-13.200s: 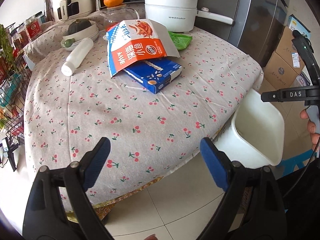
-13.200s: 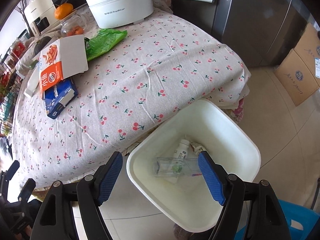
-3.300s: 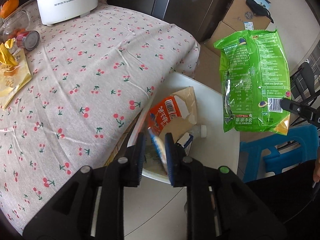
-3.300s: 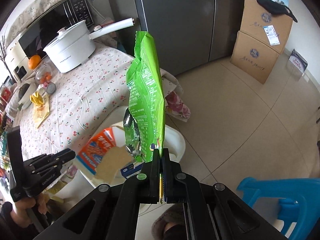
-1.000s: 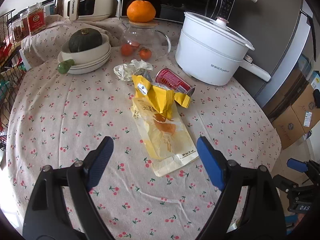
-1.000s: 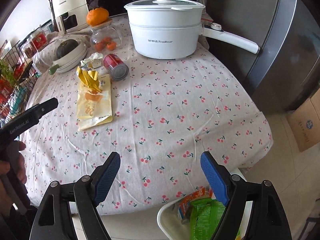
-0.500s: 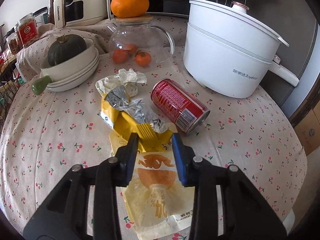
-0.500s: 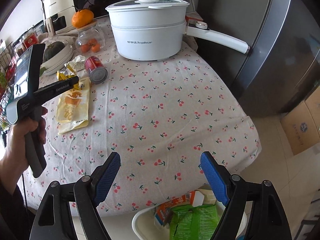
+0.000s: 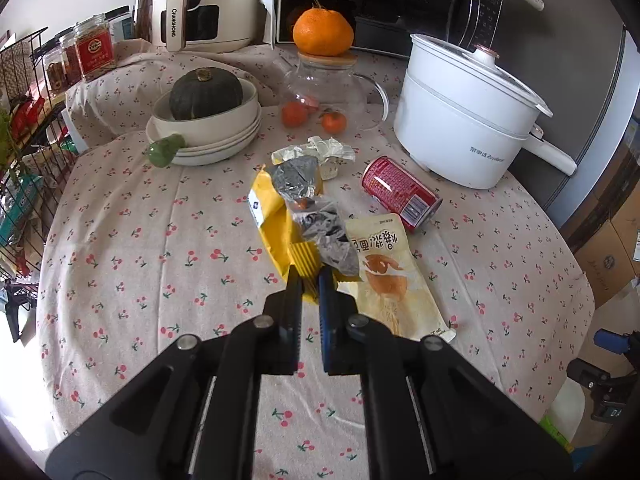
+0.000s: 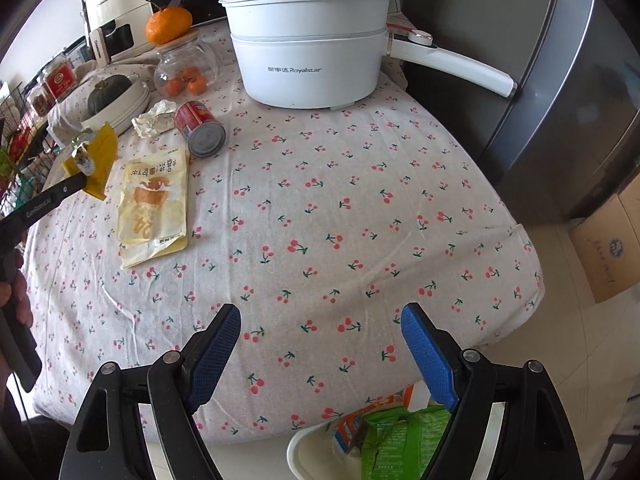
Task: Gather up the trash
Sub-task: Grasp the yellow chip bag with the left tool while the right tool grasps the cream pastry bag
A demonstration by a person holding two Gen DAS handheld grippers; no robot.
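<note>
A: Left gripper?
B: Its jaws have just been closing, and now pinch the crimped end of the yellow snack wrapper, lifted off the cherry-print tablecloth.
A: The right gripper?
B: Spread wide, holding nothing, near the white bin.
A: Next?
B: Probably carry the wrapper to the bin. The pale pouch, red can and crumpled foil remain.
A: Writing?
B: "Royalstar" on the white pot, "CHANGHONG" on the air fryer; the pouch's print I can't read surely.
</note>
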